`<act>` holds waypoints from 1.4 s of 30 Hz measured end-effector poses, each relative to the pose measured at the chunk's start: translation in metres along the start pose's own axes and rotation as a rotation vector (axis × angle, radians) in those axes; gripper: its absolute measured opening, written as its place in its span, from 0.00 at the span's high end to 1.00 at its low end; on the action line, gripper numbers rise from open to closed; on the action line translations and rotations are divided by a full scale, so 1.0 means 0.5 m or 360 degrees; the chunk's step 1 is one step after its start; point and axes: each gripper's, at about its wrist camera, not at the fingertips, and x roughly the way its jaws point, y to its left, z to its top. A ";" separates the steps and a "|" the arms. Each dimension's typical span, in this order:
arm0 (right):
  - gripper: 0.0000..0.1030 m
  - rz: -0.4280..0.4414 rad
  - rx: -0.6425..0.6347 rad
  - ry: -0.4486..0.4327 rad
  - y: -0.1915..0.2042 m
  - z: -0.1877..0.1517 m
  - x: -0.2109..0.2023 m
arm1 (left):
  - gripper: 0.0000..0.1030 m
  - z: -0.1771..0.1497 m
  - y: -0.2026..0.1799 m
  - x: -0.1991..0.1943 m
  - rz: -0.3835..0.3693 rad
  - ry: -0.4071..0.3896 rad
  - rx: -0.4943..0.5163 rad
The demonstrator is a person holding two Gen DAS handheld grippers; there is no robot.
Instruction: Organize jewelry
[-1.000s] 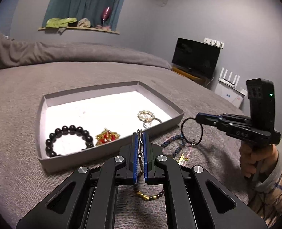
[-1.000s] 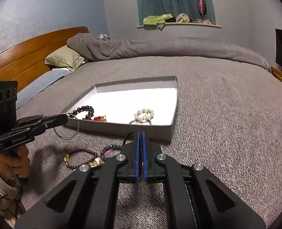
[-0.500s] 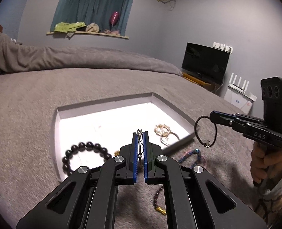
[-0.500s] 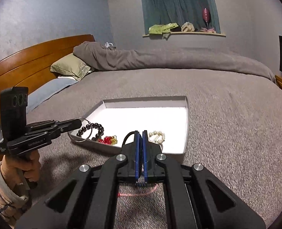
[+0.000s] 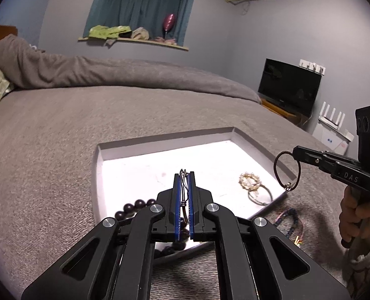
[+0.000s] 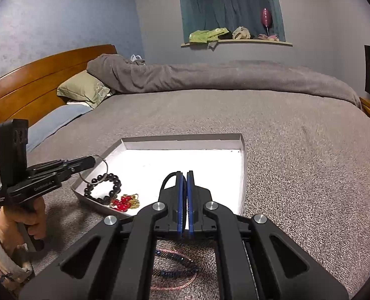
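Note:
My left gripper (image 5: 184,175) is shut on a thin silver wire ring (image 6: 98,168) and hovers over the near edge of the grey tray (image 5: 160,141) with the white floor. My right gripper (image 6: 186,175) is shut on a dark cord loop (image 5: 287,172) with a small metal charm, which hangs over the tray's right corner. In the tray lie a black bead bracelet (image 6: 102,188), a red bead ornament (image 6: 123,202) and a gold pearl ring piece (image 5: 250,181). A blue beaded bracelet (image 5: 288,218) and a pink cord lie on the bed in front of the tray.
The tray sits on a grey bedspread (image 6: 297,150). A rolled grey duvet (image 6: 210,77) and pillows lie at the far side, by a wooden headboard (image 6: 35,75). A black screen (image 5: 288,87) stands beyond the bed's right edge. A hand (image 5: 355,215) holds each gripper.
Both grippers have moved forward and slightly up, from over the loose bracelets to over the tray's near edge, each still carrying its loop. The tray's contents have not moved.

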 end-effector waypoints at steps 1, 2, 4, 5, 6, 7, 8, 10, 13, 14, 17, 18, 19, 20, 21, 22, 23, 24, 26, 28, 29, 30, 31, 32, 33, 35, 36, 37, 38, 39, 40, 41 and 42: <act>0.97 -0.0010 -0.0003 0.0007 -0.002 -0.001 0.007 | 0.94 -0.002 0.002 0.002 0.0009 0.0007 -0.0001; 0.97 -0.0018 -0.0005 0.0012 -0.002 -0.002 0.011 | 0.94 -0.003 0.004 0.006 0.0020 0.0017 -0.0005; 0.97 -0.0029 0.0001 0.0026 -0.007 -0.005 0.024 | 0.94 -0.009 0.007 0.012 0.0041 0.0039 -0.0011; 0.97 -0.0030 0.0006 0.0032 -0.009 -0.005 0.029 | 0.94 -0.011 0.009 0.016 0.0049 0.0052 -0.0013; 0.97 -0.0033 0.0011 0.0039 -0.011 -0.007 0.034 | 0.94 -0.013 0.010 0.018 0.0055 0.0060 -0.0015; 0.97 -0.0038 0.0018 0.0050 -0.014 -0.011 0.041 | 0.94 -0.016 0.012 0.021 0.0064 0.0074 -0.0018; 0.97 -0.0044 0.0023 0.0058 -0.017 -0.013 0.046 | 0.94 -0.019 0.014 0.024 0.0071 0.0084 -0.0021; 0.97 -0.0055 0.0037 0.0076 -0.023 -0.018 0.056 | 0.94 -0.022 0.018 0.028 0.0077 0.0100 -0.0025; 0.97 -0.0062 0.0061 0.0085 -0.032 -0.022 0.060 | 0.94 -0.027 0.021 0.034 0.0087 0.0123 -0.0032; 0.97 -0.0062 0.0070 0.0089 -0.034 -0.023 0.062 | 0.94 -0.027 0.020 0.036 0.0092 0.0130 -0.0035; 0.97 -0.0074 0.0080 0.0110 -0.038 -0.026 0.068 | 0.85 -0.031 0.022 0.035 0.0106 0.0138 -0.0046; 0.97 -0.0077 0.0086 0.0112 -0.039 -0.027 0.070 | 0.78 -0.030 0.021 0.032 0.0109 0.0131 -0.0048; 0.97 -0.0079 0.0092 0.0115 -0.042 -0.029 0.071 | 0.72 -0.031 0.021 0.028 0.0114 0.0118 -0.0048; 0.96 -0.0083 0.0095 0.0117 -0.044 -0.029 0.071 | 0.69 -0.031 0.021 0.026 0.0111 0.0111 -0.0048; 0.93 -0.0085 0.0099 0.0116 -0.044 -0.029 0.070 | 0.65 -0.030 0.020 0.023 0.0112 0.0104 -0.0048; 0.90 -0.0090 0.0105 0.0110 -0.046 -0.029 0.069 | 0.59 -0.029 0.018 0.020 0.0115 0.0098 -0.0048; 0.85 -0.0093 0.0109 0.0101 -0.048 -0.028 0.066 | 0.55 -0.029 0.016 0.015 0.0119 0.0087 -0.0048; 0.83 -0.0096 0.0112 0.0088 -0.049 -0.028 0.062 | 0.49 -0.029 0.015 0.013 0.0120 0.0080 -0.0048; 0.81 -0.0098 0.0115 0.0077 -0.050 -0.026 0.058 | 0.46 -0.029 0.011 0.006 0.0121 0.0065 -0.0048; 0.81 -0.0098 0.0119 0.0068 -0.052 -0.028 0.052 | 0.42 -0.030 0.006 -0.002 0.0116 0.0052 -0.0041; 0.81 -0.0098 0.0119 0.0065 -0.053 -0.029 0.049 | 0.40 -0.031 0.002 -0.007 0.0114 0.0044 -0.0038; 0.80 -0.0096 0.0119 0.0061 -0.053 -0.030 0.044 | 0.38 -0.032 -0.001 -0.012 0.0108 0.0037 -0.0038; 0.80 -0.0092 0.0116 0.0056 -0.053 -0.032 0.038 | 0.37 -0.034 -0.003 -0.017 0.0100 0.0031 -0.0037; 0.78 -0.0091 0.0110 0.0052 -0.052 -0.033 0.033 | 0.37 -0.035 -0.009 -0.023 0.0094 0.0025 -0.0031; 0.73 -0.0092 0.0102 0.0045 -0.051 -0.035 0.026 | 0.36 -0.037 -0.013 -0.027 0.0092 0.0022 -0.0025; 0.70 -0.0085 0.0097 0.0025 -0.048 -0.037 0.011 | 0.36 -0.041 -0.022 -0.037 0.0078 0.0013 -0.0018; 0.69 -0.0081 0.0096 0.0017 -0.046 -0.039 0.004 | 0.35 -0.043 -0.026 -0.041 0.0069 0.0011 -0.0015; 0.69 -0.0075 0.0090 0.0008 -0.042 -0.041 -0.005 | 0.35 -0.045 -0.030 -0.045 0.0061 0.0010 -0.0011; 0.68 -0.0072 0.0083 -0.0002 -0.038 -0.043 -0.013 | 0.35 -0.049 -0.037 -0.051 0.0050 0.0006 -0.0003; 0.67 -0.0069 0.0077 -0.0007 -0.033 -0.045 -0.018 | 0.35 -0.051 -0.041 -0.054 0.0039 0.0008 0.0005; 0.66 -0.0064 0.0065 -0.0011 -0.027 -0.048 -0.026 | 0.35 -0.055 -0.049 -0.058 0.0022 0.0012 0.0022; 0.65 -0.0059 0.0055 -0.0012 -0.023 -0.050 -0.031 | 0.35 -0.059 -0.056 -0.061 0.0009 0.0015 0.0034; 0.65 -0.0055 0.0044 -0.0011 -0.018 -0.055 -0.036 | 0.35 -0.063 -0.064 -0.062 -0.0008 0.0020 0.0049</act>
